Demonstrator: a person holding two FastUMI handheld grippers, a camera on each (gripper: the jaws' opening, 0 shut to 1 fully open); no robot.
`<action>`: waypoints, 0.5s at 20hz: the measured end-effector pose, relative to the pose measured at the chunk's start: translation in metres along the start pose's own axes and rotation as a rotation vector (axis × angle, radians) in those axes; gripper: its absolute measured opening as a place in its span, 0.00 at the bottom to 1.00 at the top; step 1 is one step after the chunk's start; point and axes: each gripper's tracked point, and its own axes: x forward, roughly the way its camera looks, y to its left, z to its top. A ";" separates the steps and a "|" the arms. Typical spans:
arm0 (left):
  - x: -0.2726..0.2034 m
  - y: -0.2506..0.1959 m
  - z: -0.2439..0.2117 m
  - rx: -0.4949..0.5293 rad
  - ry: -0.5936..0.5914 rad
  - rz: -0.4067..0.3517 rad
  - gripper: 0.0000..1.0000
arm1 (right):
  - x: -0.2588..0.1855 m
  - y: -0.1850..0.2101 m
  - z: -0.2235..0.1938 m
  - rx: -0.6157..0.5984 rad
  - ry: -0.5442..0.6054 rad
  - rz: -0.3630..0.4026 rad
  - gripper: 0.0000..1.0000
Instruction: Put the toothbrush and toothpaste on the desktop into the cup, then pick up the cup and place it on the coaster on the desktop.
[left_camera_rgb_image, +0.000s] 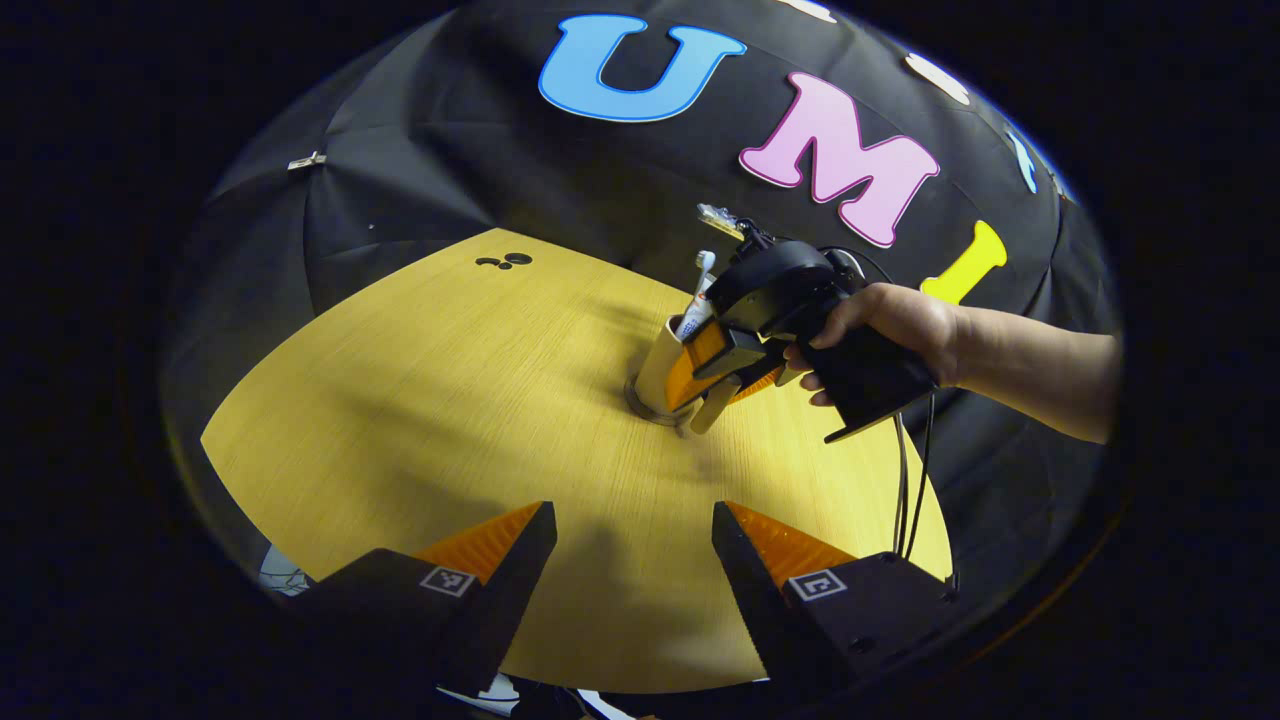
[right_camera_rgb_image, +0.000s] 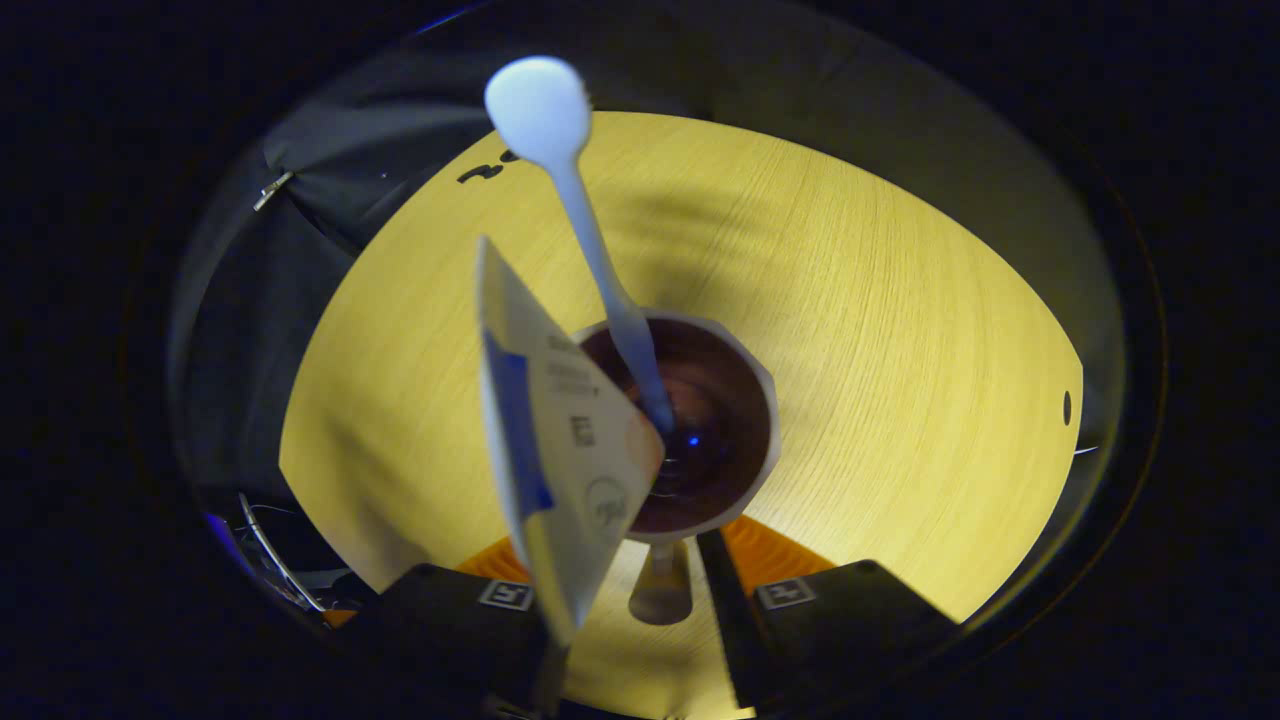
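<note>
In the left gripper view, the cup (left_camera_rgb_image: 662, 368) stands upright right of centre on the wooden counter (left_camera_rgb_image: 420, 400), resting on the round dark coaster (left_camera_rgb_image: 640, 404) whose edge shows under its base. The toothbrush (left_camera_rgb_image: 704, 268) and the toothpaste (left_camera_rgb_image: 692, 318) stick up out of the cup's mouth. The right gripper (left_camera_rgb_image: 712, 372), held by a hand (left_camera_rgb_image: 880, 325) reaching in from the right of the frame, has its jaws closed around the cup's side. At the bottom of the same view the left gripper (left_camera_rgb_image: 632, 560) hangs above bare counter with its jaws released, a wide gap between them and nothing inside. A small dark mark (left_camera_rgb_image: 505, 261) sits at the counter's far edge, upper left.

In the right gripper view, the camera looks down into the cup (right_camera_rgb_image: 700, 420) at frame centre, its dark interior ringed by a pale rim. The toothbrush (right_camera_rgb_image: 580, 210) leans toward the upper left and the toothpaste (right_camera_rgb_image: 560, 440) tube leans toward the lower left. The right gripper (right_camera_rgb_image: 625, 575) grasps the cup at the lower middle, one finger on each side of its wall.
</note>
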 end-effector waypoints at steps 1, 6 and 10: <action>-0.001 -0.002 0.001 0.007 -0.002 -0.003 0.98 | -0.003 0.003 0.000 0.009 -0.008 0.012 0.67; -0.012 -0.020 0.013 0.048 -0.023 -0.039 0.98 | -0.058 0.012 -0.011 0.045 -0.095 0.098 0.99; -0.026 -0.036 0.032 0.117 -0.071 -0.068 0.98 | -0.130 0.004 -0.001 0.078 -0.300 0.090 0.99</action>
